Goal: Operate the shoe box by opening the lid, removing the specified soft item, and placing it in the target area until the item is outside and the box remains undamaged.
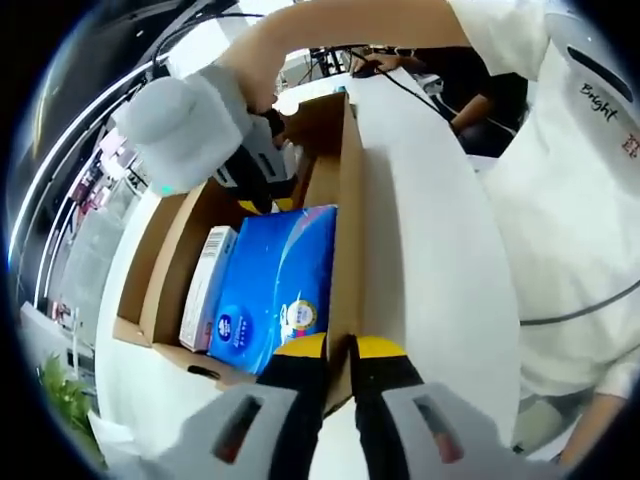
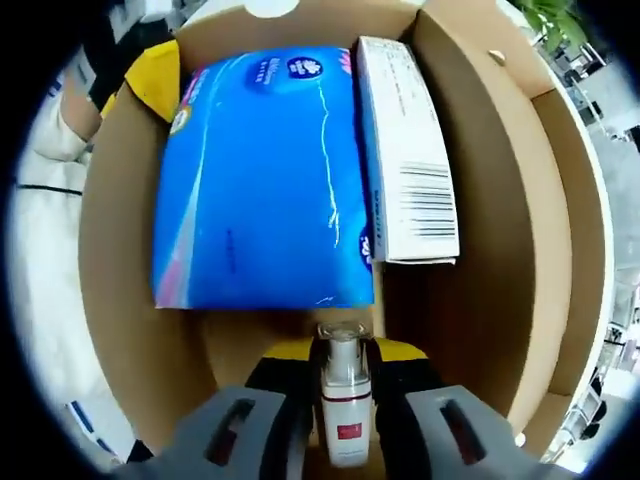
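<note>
Box [image 1: 170, 260] open, centre frame | blue tissue pack [image 2: 265, 170] inside, beside white carton [image 2: 405, 150] | my left gripper [image 1: 340, 362] clamps box wall | my right gripper [image 2: 343, 375] grasps small bottle [image 2: 342, 405], lower centre.

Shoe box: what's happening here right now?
A person is working an open cardboard shoe box with two handheld grippers. The left gripper is shut on the box's side wall, steadying it. The right gripper is inside the box, shut on a small white bottle. A blue tissue pack and a flat white carton lie side by side on the box floor. The tissue pack is not out yet.
</note>
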### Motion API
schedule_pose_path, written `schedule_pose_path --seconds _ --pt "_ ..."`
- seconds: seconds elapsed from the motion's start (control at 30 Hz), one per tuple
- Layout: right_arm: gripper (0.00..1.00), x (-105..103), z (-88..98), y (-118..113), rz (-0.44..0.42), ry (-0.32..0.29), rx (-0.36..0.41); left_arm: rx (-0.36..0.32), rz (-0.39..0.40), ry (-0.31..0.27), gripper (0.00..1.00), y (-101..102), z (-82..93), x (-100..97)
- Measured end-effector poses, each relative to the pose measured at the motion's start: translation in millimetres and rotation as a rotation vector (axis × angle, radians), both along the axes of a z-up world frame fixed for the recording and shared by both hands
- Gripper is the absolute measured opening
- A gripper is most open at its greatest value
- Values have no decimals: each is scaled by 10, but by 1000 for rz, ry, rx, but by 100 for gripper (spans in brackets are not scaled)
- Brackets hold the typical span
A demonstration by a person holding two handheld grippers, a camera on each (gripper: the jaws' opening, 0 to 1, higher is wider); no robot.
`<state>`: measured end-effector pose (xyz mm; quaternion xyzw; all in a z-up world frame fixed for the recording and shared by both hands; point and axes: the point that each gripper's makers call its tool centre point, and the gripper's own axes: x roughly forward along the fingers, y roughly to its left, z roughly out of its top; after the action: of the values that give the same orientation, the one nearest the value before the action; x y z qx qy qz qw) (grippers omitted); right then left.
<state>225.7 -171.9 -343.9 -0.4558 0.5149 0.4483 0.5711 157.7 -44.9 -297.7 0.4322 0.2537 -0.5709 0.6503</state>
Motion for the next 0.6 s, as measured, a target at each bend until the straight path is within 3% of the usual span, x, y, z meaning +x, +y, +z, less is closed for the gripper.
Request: schedule_pose_path --seconds 0.07,0.13,0.17,0.2,0.27,0.33,0.4,0.6 --pt "19 -34 4 -13 8 2 -4 1 1 1 8 -1 -2 1" --pt "19 -32 10 1 77 -17 -2 4 3 3 8 -1 -3 2" --pt "19 -17 8 -14 63 -18 -2 4 3 3 8 -2 -4 2" --pt "19 11 12 -25 34 -27 -6 3 4 5 8 -3 -4 2" --pt "19 117 15 -78 -114 -13 -9 -1 23 20 7 -2 -7 -1" --pt "18 48 13 -100 -161 -4 5 11 22 28 6 -9 -13 -5" --pt "18 28 22 -81 -92 -58 30 17 21 31 6 -6 -14 0" --pt "18 110 119 -58 -139 -192 96 5 7 23 7 -4 -8 -3"
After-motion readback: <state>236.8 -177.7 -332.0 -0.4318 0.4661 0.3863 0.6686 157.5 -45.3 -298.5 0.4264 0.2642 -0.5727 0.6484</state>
